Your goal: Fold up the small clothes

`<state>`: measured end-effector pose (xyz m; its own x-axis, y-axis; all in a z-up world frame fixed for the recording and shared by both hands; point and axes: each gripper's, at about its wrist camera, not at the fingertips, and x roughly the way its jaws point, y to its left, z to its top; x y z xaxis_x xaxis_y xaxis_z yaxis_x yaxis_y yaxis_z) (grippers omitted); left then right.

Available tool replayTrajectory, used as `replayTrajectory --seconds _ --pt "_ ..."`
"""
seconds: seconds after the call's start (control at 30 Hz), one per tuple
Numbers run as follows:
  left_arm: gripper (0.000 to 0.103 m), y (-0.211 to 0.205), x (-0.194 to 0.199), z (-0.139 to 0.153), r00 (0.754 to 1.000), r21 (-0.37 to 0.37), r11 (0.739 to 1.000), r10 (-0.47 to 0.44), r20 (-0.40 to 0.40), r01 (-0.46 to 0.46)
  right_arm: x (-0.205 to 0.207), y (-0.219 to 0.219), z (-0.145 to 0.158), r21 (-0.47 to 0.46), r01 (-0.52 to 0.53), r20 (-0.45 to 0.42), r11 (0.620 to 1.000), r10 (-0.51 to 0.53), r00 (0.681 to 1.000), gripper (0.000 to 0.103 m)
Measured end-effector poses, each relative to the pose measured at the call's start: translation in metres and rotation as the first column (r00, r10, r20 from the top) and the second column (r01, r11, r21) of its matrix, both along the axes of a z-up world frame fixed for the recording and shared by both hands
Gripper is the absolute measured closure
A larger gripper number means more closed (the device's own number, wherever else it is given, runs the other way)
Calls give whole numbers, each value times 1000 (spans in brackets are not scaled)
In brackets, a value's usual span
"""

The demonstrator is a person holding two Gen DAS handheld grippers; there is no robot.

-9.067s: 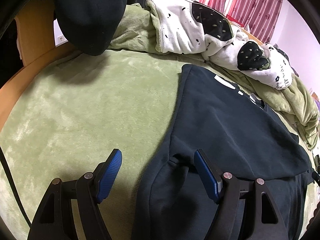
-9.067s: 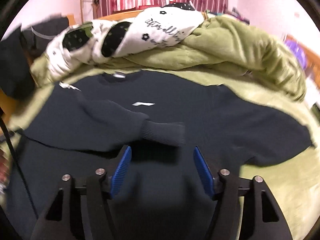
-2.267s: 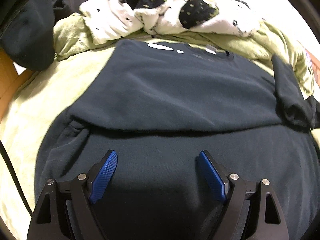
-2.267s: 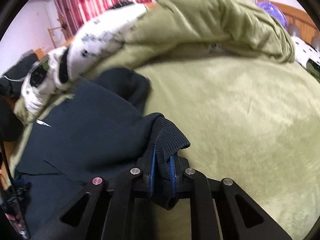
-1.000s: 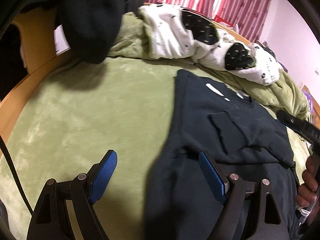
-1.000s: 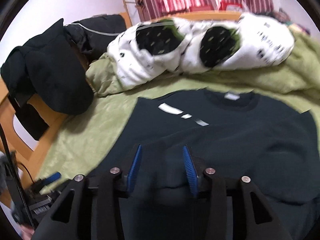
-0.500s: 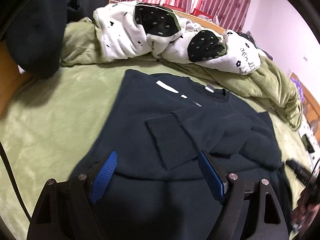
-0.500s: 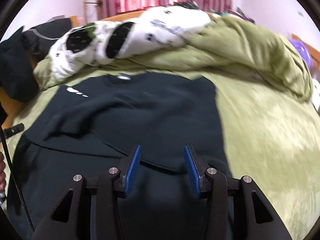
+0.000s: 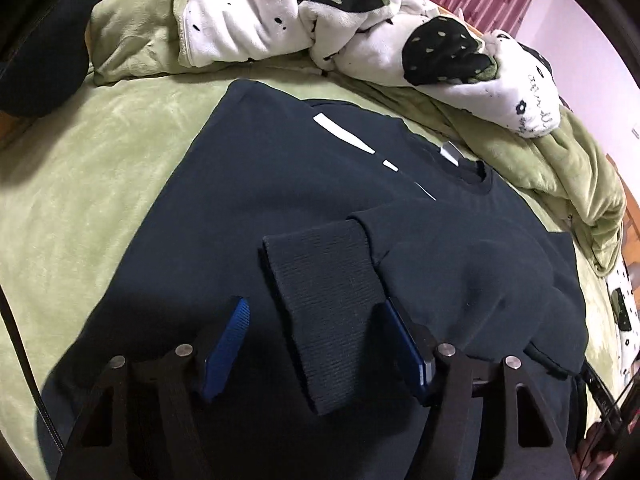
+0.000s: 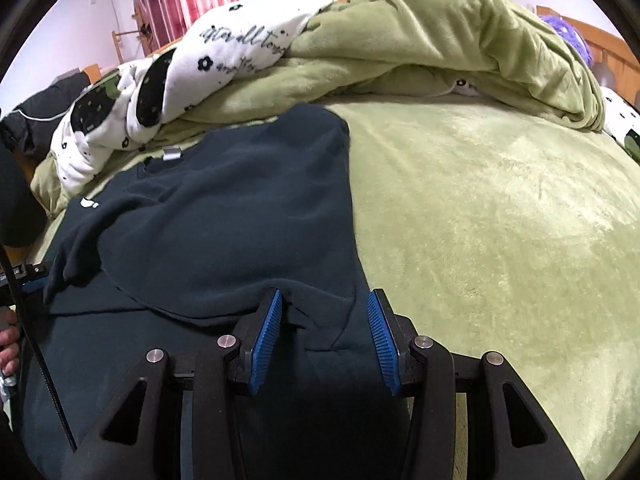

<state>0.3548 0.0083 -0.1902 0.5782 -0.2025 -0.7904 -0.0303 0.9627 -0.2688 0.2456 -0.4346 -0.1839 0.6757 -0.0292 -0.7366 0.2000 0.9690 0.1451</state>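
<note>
A dark navy sweatshirt (image 9: 248,184) lies flat on the green bed cover (image 9: 80,184), neck at the far side, with one sleeve folded across its chest. That sleeve's ribbed cuff (image 9: 328,280) lies between the blue pads of my left gripper (image 9: 314,308). Its jaws are closing, and there is still a gap on the left pad's side. In the right wrist view, my right gripper (image 10: 325,296) stands partly open low over the sweatshirt (image 10: 240,208), near its right side edge. A small wrinkle of cloth lies between its pads, not pinched.
A white plush blanket with black spots (image 9: 256,28) and a rumpled green duvet (image 10: 440,28) are heaped behind the sweatshirt. Dark clothing (image 9: 36,40) hangs at the far left. Bare bed cover (image 10: 500,220) stretches to the right. A hand (image 10: 8,344) shows at the left edge.
The left gripper moved in over the folded sleeve, and its jaws narrowed around the cuff. The right gripper swung right and sank to the sweatshirt's side edge, its opening unchanged.
</note>
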Motion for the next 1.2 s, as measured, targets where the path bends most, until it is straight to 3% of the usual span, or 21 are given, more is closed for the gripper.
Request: replayTrajectory --seconds 0.07,0.13,0.2,0.23,0.57,0.67,0.8,0.97,1.1,1.13,1.2 --pt "39 -6 -2 -2 1000 16 1000 14 14 -14 1 1 -3 -4 0 -5 1000 0 1000 58" --pt "56 -13 -4 1 999 46 999 -2 37 0 1 2 -4 -19 -1 -4 1000 1 1000 57" --pt "96 -19 -5 8 999 75 997 -15 47 12 4 4 -9 -49 3 -23 999 -4 1000 56" --pt "97 -20 -6 12 999 107 994 -13 52 7 6 4 -11 -51 9 -32 999 -10 999 56" --pt "97 15 -23 80 983 148 989 -2 185 -26 2 -2 -5 -47 40 -14 998 -40 999 56" --pt "97 33 -20 91 981 119 992 13 191 -36 0 -3 1 -45 42 -2 998 -42 999 56" --pt "97 42 -13 83 989 87 996 16 149 -29 -2 -7 8 -39 41 12 998 -41 999 56" --pt "94 34 -13 53 995 158 987 13 102 -29 -5 -15 14 5 36 25 999 -36 999 56" --pt "92 30 -16 40 997 206 978 11 73 -25 -15 -21 30 39 18 92 999 -22 996 56" --pt "90 30 -17 37 998 198 980 3 67 -16 -17 -21 33 45 14 107 999 -19 994 56" --pt "73 28 -19 35 998 186 982 -12 68 -1 -17 -19 36 44 8 124 999 -13 992 56"
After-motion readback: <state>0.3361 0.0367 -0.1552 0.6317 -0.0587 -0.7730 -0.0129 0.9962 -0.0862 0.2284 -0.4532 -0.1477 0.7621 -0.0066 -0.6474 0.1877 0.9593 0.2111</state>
